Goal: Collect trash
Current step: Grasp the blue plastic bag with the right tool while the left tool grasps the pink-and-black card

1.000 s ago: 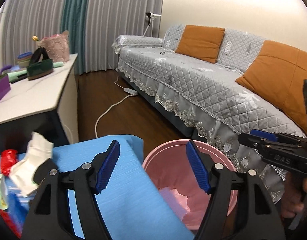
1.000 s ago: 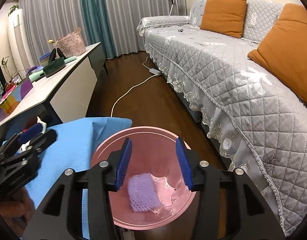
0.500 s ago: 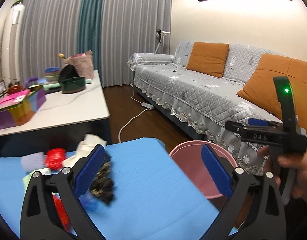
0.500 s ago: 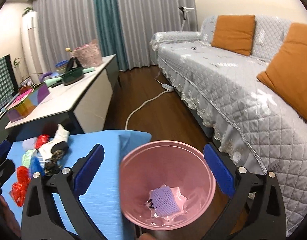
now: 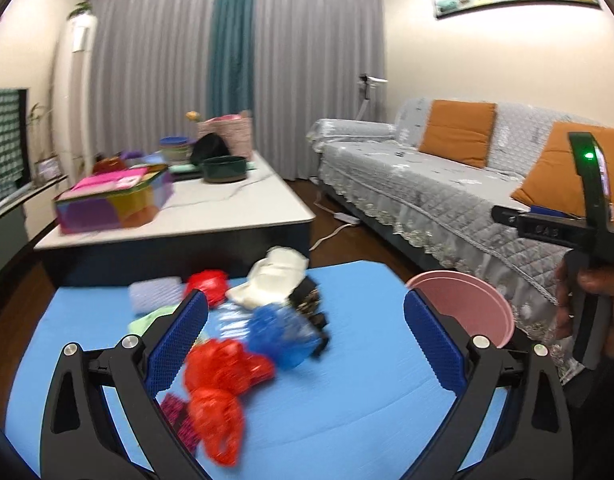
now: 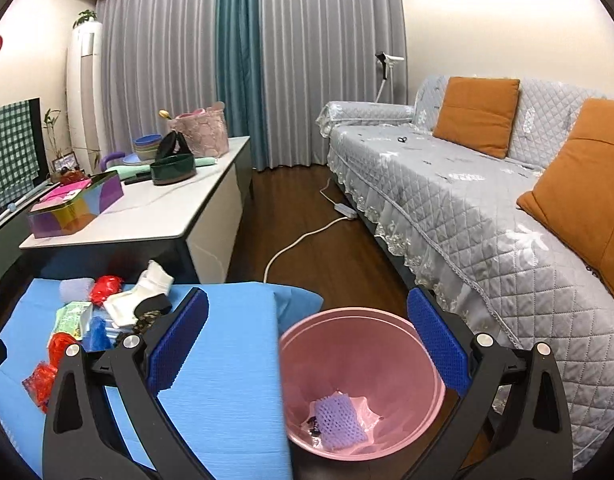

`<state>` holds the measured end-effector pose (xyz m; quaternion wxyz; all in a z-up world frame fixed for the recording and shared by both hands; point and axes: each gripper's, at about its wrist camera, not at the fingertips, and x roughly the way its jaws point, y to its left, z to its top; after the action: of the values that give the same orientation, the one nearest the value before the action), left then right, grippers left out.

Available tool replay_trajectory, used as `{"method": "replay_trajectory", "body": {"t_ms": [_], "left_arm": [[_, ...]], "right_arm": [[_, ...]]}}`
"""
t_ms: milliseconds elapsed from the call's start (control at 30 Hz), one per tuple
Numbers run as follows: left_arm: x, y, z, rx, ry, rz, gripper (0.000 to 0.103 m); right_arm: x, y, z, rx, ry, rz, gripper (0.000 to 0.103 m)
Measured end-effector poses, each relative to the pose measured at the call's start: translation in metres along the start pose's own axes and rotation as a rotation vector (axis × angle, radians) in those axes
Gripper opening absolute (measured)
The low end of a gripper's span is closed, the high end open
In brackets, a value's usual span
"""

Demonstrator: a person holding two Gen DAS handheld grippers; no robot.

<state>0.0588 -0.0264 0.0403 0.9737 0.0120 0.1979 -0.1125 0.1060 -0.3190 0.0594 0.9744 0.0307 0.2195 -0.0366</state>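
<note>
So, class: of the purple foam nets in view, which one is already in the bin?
The purple net at the pink bin's bottom; the paler net lies on the blue table.

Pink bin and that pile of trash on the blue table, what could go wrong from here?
The pink bin stands beside the blue table, apart from the pile, so carried pieces may drop on the floor. In the pile, a red wrapper, a blue wrapper and a white sock overlap, so the open left gripper may pinch two at once, or bin the sock. The open right gripper holds nothing.
</note>
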Motion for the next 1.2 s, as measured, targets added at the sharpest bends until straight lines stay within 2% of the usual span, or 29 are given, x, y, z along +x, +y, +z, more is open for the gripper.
{"method": "replay_trajectory", "body": {"t_ms": [133,267,367,500,533,633,700,800,900,1100,1200], "left_arm": [[-0.003,0.032,-0.009,-0.053,0.029,0.073,0.095],[-0.014,0.061,-0.015,-0.07,0.023,0.166,0.094],[-0.02,0.09,-0.022,-0.12,0.04,0.216,0.09],[-0.027,0.116,-0.031,-0.159,0.061,0.259,0.079],[-0.028,0.122,-0.034,-0.167,0.07,0.261,0.074],[-0.026,0.132,-0.043,-0.199,0.103,0.25,0.063],[-0.02,0.135,-0.05,-0.224,0.135,0.233,0.061],[-0.004,0.138,-0.067,-0.256,0.221,0.189,0.054],[0.012,0.139,-0.081,-0.27,0.275,0.166,0.051],[0.028,0.138,-0.093,-0.271,0.311,0.142,0.049],[0.035,0.135,-0.097,-0.266,0.327,0.12,0.042]], "right_arm": [[-0.002,0.017,-0.001,-0.002,0.011,0.047,0.098],[0.0,0.035,0.001,0.011,0.026,0.095,0.098],[0.003,0.056,0.001,-0.001,0.031,0.137,0.098],[0.008,0.086,0.001,-0.042,0.04,0.199,0.095],[0.009,0.095,0.0,-0.054,0.043,0.214,0.093],[0.015,0.118,-0.003,-0.082,0.07,0.261,0.078],[0.019,0.132,-0.007,-0.096,0.091,0.296,0.064],[0.027,0.147,-0.014,-0.112,0.125,0.334,0.052],[0.039,0.162,-0.021,-0.131,0.16,0.366,0.052],[0.058,0.19,-0.037,-0.17,0.222,0.43,0.051],[0.066,0.2,-0.044,-0.203,0.251,0.442,0.051]]}}
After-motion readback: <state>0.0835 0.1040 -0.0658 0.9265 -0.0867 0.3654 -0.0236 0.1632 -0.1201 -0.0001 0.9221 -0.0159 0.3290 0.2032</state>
